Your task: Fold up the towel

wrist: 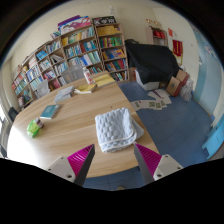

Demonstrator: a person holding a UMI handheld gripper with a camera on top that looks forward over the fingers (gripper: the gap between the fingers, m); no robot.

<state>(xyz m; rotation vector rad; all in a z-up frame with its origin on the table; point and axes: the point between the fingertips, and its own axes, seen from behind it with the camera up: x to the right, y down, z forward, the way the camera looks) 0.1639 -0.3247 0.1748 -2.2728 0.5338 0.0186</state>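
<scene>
A white-grey textured towel [116, 128] lies folded into a small thick bundle on the wooden table [70, 125], near its front right edge. My gripper [114, 160] is held above the table edge, just short of the towel. Its two fingers with magenta pads [80, 157] are spread wide apart and nothing is between them. The towel sits just ahead of the fingertips, roughly centred between them.
A green object [34, 128] lies at the table's left, a blue book [52, 110] further back, and a yellow box [99, 80] at the far end. Bookshelves [80, 50] line the back wall. Blue carpet [175, 120] and a black chair [150, 60] lie to the right.
</scene>
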